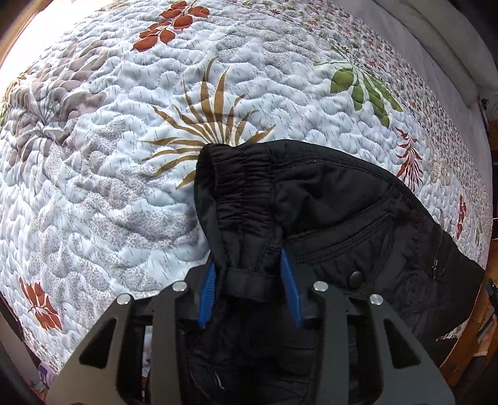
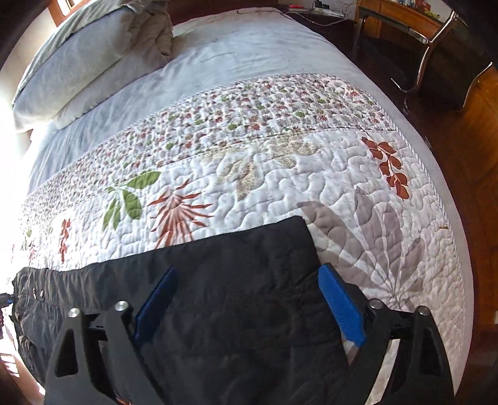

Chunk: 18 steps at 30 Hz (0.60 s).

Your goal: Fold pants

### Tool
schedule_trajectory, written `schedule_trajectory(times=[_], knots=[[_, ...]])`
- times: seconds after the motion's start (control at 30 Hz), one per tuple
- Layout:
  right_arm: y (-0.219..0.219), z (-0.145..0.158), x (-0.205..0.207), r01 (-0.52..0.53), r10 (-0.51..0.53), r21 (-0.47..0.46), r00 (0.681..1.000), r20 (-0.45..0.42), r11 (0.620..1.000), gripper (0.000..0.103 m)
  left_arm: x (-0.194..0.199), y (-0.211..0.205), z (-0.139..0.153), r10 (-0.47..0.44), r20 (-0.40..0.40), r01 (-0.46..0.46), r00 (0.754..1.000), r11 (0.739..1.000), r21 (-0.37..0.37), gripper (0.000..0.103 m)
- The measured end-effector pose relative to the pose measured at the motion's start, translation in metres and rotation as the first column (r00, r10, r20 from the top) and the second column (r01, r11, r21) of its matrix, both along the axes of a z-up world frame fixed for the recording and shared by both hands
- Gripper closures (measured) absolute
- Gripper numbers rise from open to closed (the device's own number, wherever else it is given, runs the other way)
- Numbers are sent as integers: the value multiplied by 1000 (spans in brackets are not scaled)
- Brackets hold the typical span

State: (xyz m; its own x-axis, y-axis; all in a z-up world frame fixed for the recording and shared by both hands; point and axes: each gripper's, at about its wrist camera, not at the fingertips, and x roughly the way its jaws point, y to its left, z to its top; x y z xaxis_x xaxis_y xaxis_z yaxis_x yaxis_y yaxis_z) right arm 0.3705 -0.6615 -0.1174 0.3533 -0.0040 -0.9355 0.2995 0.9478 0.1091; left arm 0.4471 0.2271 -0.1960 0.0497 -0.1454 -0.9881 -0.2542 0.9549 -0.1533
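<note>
Black pants (image 1: 326, 199) lie on a quilted floral bedspread (image 1: 124, 124). In the left wrist view my left gripper (image 1: 249, 268) is shut on the bunched waistband, the cloth pinched between its blue pads (image 1: 207, 289), and the elastic waist rises in front of it. In the right wrist view the pants (image 2: 236, 280) stretch flat across the bedspread (image 2: 280, 174), leg end at the right. My right gripper (image 2: 249, 274) is open, its blue fingers (image 2: 340, 307) spread wide over the leg end, one at each side of the cloth.
Grey pillows (image 2: 93, 53) and a grey sheet (image 2: 233, 53) lie at the head of the bed. A wooden floor (image 2: 467, 149), a chrome chair frame (image 2: 435, 40) and a wooden desk (image 2: 395, 15) stand beyond the bed's right edge.
</note>
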Motion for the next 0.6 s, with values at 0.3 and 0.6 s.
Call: schedule_trajectory(times=[0.3, 0.6], knots=[[-19, -50, 30, -21, 7, -96, 989, -148, 995, 36, 17, -19, -10, -17, -29, 18, 999, 999, 44, 66], [-6, -44, 29, -95, 71, -154, 985, -156, 983, 84, 30, -42, -12, -6, -20, 8, 1000, 997, 82, 71]])
